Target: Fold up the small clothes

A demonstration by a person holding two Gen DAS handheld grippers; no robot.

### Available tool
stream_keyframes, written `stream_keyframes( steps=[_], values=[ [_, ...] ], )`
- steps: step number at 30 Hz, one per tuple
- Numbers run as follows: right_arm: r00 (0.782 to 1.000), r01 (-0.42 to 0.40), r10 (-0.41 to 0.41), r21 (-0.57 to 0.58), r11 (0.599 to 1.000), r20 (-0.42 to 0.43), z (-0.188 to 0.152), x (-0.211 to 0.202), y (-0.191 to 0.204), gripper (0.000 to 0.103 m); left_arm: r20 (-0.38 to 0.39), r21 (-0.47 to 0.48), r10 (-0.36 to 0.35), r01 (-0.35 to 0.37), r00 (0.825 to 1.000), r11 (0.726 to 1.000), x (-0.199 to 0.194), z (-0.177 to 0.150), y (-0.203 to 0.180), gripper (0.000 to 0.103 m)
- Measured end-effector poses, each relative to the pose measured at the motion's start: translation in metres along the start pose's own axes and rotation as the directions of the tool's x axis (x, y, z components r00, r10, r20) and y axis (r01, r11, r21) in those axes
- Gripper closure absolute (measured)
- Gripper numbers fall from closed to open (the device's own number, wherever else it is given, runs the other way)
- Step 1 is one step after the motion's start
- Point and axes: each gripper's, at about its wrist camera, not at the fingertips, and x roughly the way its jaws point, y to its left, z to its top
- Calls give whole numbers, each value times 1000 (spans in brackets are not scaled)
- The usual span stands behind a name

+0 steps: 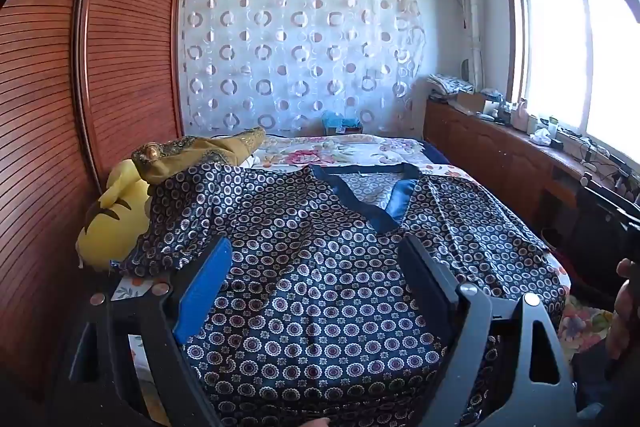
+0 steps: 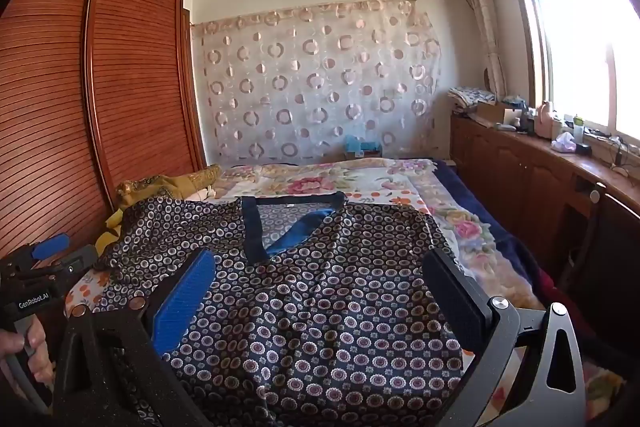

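Left hand-held gripper (image 1: 316, 283) and right hand-held gripper (image 2: 320, 291), both spread apart and holding nothing, hover at my near hem | patterned shirt (image 1: 320, 267) spread flat on bed (image 2: 400, 183); long axis runs away from me, collar (image 2: 296, 219) farthest | I judge neither nearer.

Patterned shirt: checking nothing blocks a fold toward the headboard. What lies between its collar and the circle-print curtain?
Only floral bedspread lies between the patterned shirt and the curtain, clearest in the right wrist view.
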Motion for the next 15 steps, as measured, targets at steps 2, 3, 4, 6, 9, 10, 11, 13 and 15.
stream_keyframes(
  steps=[2, 3, 4, 6, 9, 10, 11, 13, 15],
  values=[
    [1000, -3, 3, 2, 1000, 7, 0, 0, 0, 0, 5, -14, -5, 5, 1000, 1000, 0, 0, 1, 17],
    [1000, -4, 4, 2, 1000, 7, 0, 0, 0, 0, 5, -11, -2, 2, 1000, 1000, -1, 0, 1, 17],
    [1000, -5, 5, 2, 1000, 7, -1, -1, 0, 0, 4, -8, 0, 0, 1000, 1000, -1, 0, 0, 17],
    [1000, -5, 5, 5, 1000, 5, -1, -1, 0, 0, 7, -1, 3, -3, 1000, 1000, -3, 0, -2, 17],
    [1000, -6, 6, 7, 1000, 2, -4, -1, 1, 0, 0, -7, 1, -1, 1000, 1000, 0, 0, -4, 17],
    [1000, -5, 5, 7, 1000, 1, -5, 0, 1, 0, 2, -7, 2, -2, 1000, 1000, 0, 0, -4, 17],
    [1000, -4, 4, 6, 1000, -1, -6, 0, 1, 0, 4, -6, 3, -3, 1000, 1000, 0, 0, -5, 17],
    [1000, -1, 1, 6, 1000, -3, -4, -1, 1, 0, 12, -10, -2, 2, 1000, 1000, -3, 1, -1, 17],
    [1000, -5, 5, -1, 1000, -10, -2, 1, 0, 0, 14, -10, 0, 0, 1000, 1000, -4, 1, -2, 17]
  ],
)
